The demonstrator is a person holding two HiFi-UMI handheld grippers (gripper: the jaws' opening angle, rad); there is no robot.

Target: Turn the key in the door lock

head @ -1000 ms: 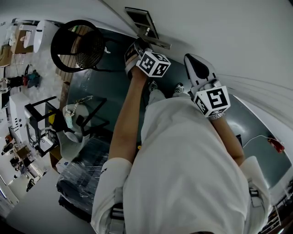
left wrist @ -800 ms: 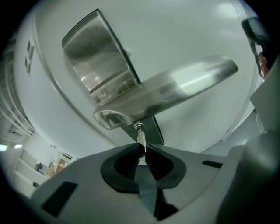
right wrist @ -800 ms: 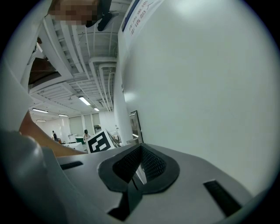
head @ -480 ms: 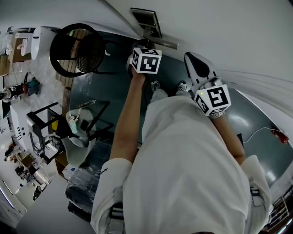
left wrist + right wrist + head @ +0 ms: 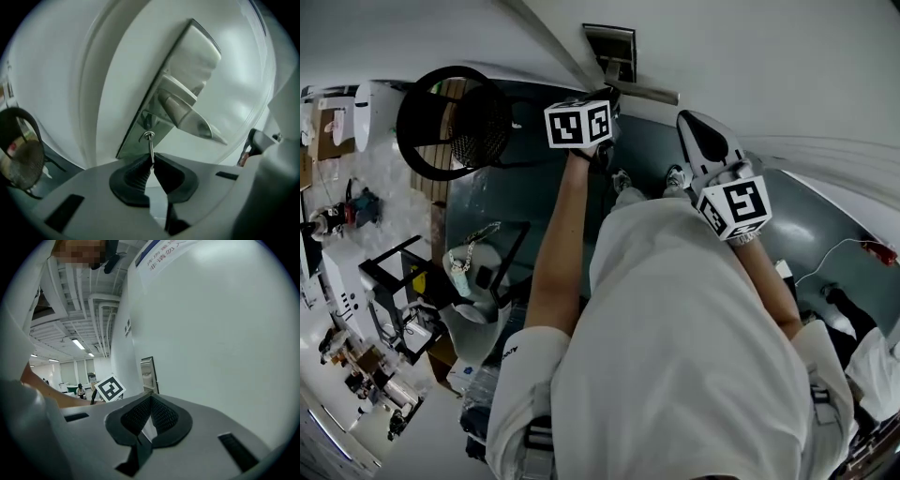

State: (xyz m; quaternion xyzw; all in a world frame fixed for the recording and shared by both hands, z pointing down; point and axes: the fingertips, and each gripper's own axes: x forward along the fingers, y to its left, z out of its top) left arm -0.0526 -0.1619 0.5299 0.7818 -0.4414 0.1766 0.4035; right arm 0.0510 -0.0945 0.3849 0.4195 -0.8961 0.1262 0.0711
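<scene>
A metal lock plate (image 5: 154, 108) with a lever handle (image 5: 187, 115) sits on the white door. The thin key (image 5: 150, 147) stands in the keyhole below the handle. My left gripper (image 5: 151, 161) is shut on the key's outer end; its jaws have just been closing around it. In the head view the left gripper (image 5: 602, 98) reaches up to the lock plate (image 5: 614, 52), its marker cube (image 5: 578, 124) rolled over. My right gripper (image 5: 705, 141) is shut and empty, pointing at the bare door to the right of the handle (image 5: 642, 91). The right gripper (image 5: 150, 401) holds nothing.
A black round mesh chair (image 5: 450, 117) stands on the grey floor left of the door. Cluttered shelves and stands (image 5: 384, 300) fill the far left. A red object on a white cable (image 5: 881, 251) lies at the right. A printed notice (image 5: 164, 254) hangs high on the door.
The left gripper has rolled at the lock, its marker cube swinging to the left with a new face showing. The right gripper has barely shifted. The head view has tilted slightly.
</scene>
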